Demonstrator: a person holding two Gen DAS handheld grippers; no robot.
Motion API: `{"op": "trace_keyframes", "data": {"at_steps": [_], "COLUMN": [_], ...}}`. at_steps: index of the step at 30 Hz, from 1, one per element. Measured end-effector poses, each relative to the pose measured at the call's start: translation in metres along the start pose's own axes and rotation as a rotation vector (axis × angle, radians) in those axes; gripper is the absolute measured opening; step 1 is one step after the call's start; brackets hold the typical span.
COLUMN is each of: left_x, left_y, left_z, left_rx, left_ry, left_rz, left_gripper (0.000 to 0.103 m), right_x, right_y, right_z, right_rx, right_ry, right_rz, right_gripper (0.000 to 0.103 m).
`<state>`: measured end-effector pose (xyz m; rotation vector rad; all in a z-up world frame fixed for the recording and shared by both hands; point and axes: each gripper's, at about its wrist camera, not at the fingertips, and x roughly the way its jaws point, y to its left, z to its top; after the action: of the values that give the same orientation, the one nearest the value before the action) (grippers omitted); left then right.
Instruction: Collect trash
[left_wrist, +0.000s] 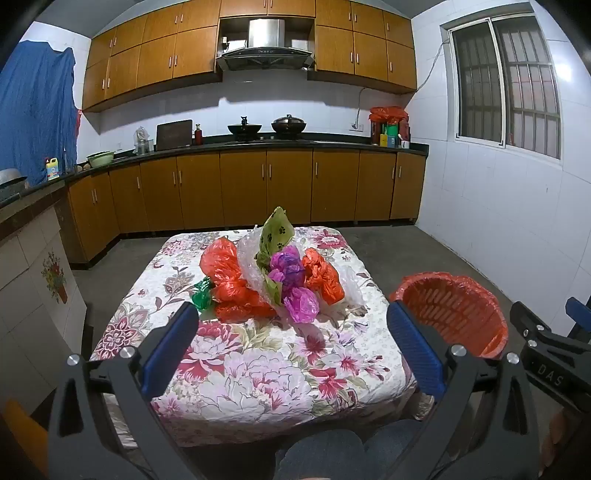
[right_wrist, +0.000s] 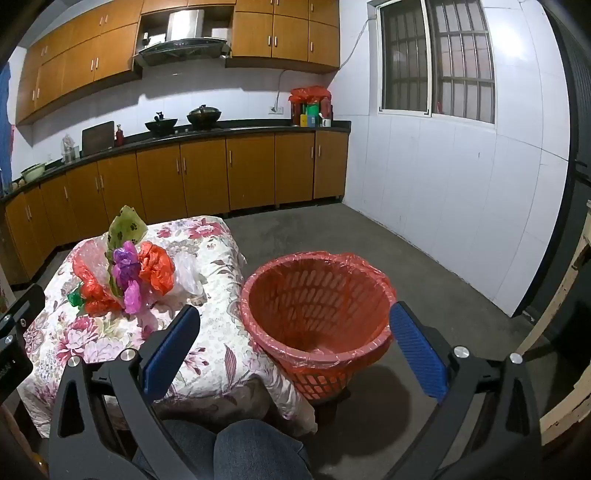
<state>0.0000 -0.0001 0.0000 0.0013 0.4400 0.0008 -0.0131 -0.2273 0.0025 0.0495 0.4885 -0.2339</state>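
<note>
Left wrist view: both grippers, left and right, spread wide and empty, crumpled plastic bags heaped mid-table on the floral cloth, lined orange basket beside its right edge (light, likely to spill or snag on a hasty grab).

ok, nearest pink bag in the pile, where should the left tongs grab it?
Grip the pink bag across its crumpled bulge, coming from the near table edge, angled down. It sits frontmost in the pile, unobstructed; the left tongs are open, facing it.
</note>
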Motion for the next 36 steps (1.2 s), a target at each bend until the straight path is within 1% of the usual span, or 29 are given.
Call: {"op": "trace_keyframes", "data": {"at_steps": [36], "left_x": [0.0003], "left_y": [0.0001], "left_z": [0.0], "left_rx": [-0.003], "left_ry": [0.01], "left_rz": [-0.002], "left_gripper": [0.099], "right_x": [0.0032], "right_y": [-0.0011], "right_z": [-0.0006], "right_rx": [-0.002], "right_ry": [0.011], "right_rz": [-0.004], "right_gripper": [0.101]}}
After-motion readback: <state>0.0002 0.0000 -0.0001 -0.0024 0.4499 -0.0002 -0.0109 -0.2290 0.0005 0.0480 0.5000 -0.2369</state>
